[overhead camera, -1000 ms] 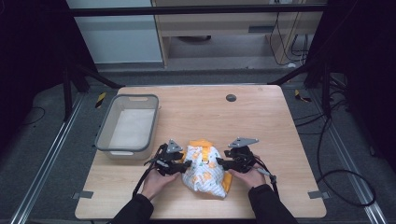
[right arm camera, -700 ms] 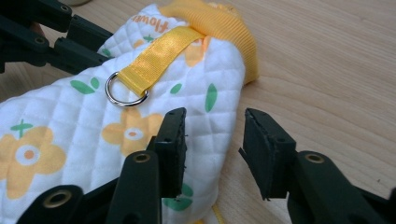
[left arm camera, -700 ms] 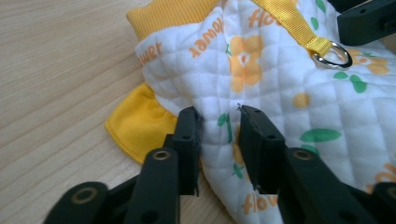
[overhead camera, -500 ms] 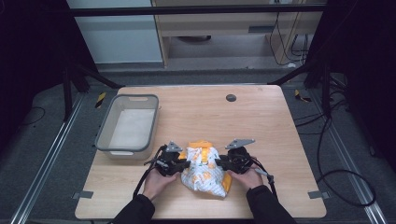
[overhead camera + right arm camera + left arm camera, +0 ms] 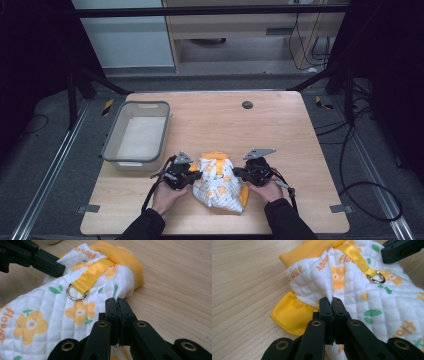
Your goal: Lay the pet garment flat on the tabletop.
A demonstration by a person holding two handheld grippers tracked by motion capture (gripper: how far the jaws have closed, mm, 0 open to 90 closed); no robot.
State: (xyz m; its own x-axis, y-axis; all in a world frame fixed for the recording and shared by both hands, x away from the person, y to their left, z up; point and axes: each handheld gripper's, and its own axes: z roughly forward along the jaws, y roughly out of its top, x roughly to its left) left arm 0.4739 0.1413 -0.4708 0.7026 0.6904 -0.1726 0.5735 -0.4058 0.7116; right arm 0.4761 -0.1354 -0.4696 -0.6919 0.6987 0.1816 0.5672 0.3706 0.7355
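**Two claws, one small quilted garment between them**

At the near edge of the wooden surface we hold a small quilted garment, white with orange flowers and yellow trim, pinched from both sides. Our left claw is clenched on a raised fold of the quilting at the garment's left flank, just above a yellow cuff. Our right claw is pressed together at the opposite edge; it appears to grip the fabric there, though the pinch itself is hidden. The garment lies directly between the two claws, its long axis running away from us toward the ribbed yellow collar. A yellow strap with a metal ring crosses the top. Farther off to the left stands a grey bin.
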